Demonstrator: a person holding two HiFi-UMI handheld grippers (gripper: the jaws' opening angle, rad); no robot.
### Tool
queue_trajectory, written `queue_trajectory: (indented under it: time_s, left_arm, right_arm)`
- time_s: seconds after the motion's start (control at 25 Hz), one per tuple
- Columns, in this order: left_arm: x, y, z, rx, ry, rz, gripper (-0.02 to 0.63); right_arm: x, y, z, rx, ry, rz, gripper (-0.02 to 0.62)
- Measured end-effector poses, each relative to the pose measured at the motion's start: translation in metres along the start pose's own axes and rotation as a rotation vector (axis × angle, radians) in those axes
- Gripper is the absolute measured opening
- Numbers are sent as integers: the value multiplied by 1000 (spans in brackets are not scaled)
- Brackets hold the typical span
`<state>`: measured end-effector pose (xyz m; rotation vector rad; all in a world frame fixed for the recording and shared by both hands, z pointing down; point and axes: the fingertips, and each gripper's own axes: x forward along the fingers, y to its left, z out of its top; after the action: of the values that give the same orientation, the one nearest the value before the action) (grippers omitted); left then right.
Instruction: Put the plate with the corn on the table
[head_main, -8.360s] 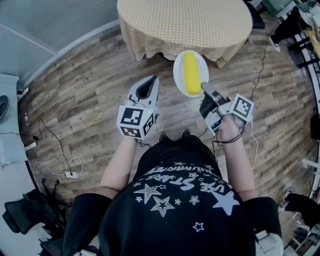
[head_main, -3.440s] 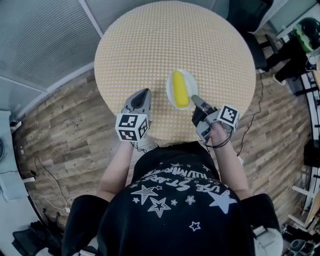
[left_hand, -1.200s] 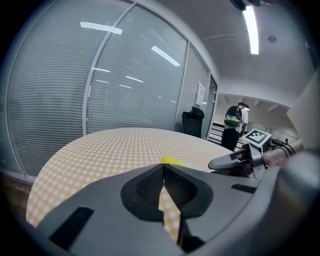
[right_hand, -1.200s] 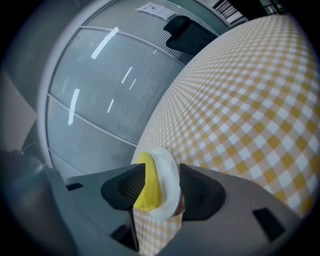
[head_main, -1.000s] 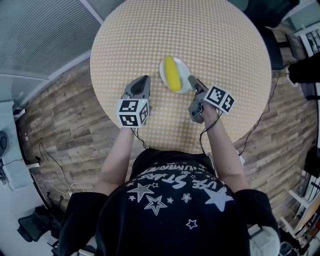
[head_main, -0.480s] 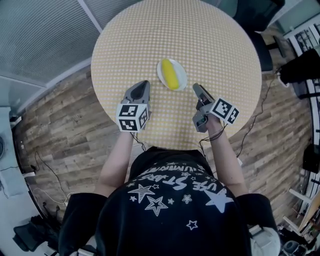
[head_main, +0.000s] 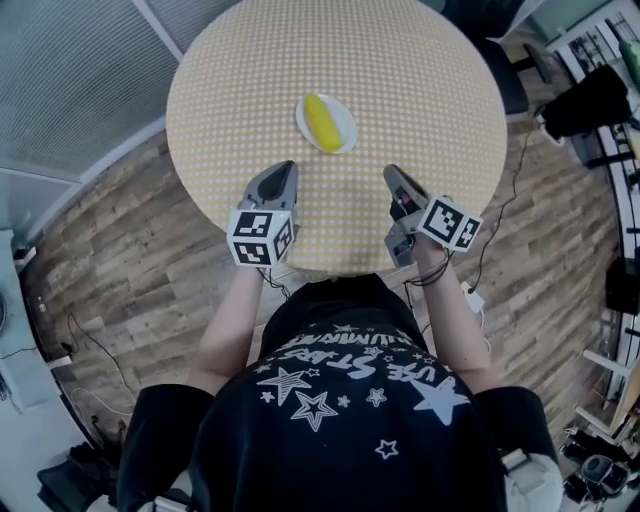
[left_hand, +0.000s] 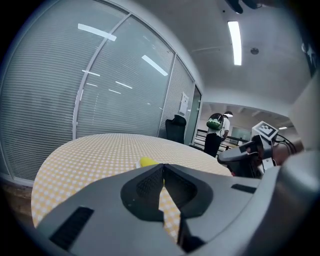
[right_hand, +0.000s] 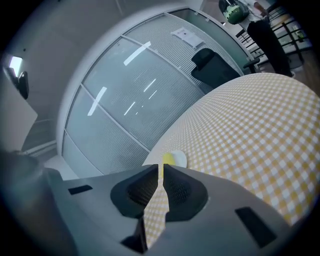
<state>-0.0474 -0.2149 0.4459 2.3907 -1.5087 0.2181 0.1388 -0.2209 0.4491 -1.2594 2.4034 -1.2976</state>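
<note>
Draping the round bench, a checked cloth bears a white plate of corn towards the far side, with plank floor around. The left hand-held gripper is clenched and empty; the right hand-held gripper is closing on nothing.

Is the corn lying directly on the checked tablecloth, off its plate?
No, the corn lies on the white plate, which rests on the tablecloth.

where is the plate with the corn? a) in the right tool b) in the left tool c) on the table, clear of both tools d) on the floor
c: the plate with the corn rests on the table, ahead of the left tool and the right tool, whose jaws are closing on nothing.
</note>
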Motion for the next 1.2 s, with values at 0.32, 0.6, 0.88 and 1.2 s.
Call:
queue_trajectory:
  time_s: [0.32,0.6,0.88,1.2]
  left_arm:
    - [-29,-24,2,28,-26,-3,8]
    - [-72,-87,-6,40,-27,-40,8]
    - [-124,-149,-11,75,-74,-55,8]
    - [-174,-196,-21,81,-107,-51,8]
  right_arm:
    - [-22,23,-22,-58,26,73,38]
    - [-90,45,-52,-94,22,111,34]
    - [-159,62,-73,-160,-1,138,34]
    - [-216,78,-97,-241,15,154,34]
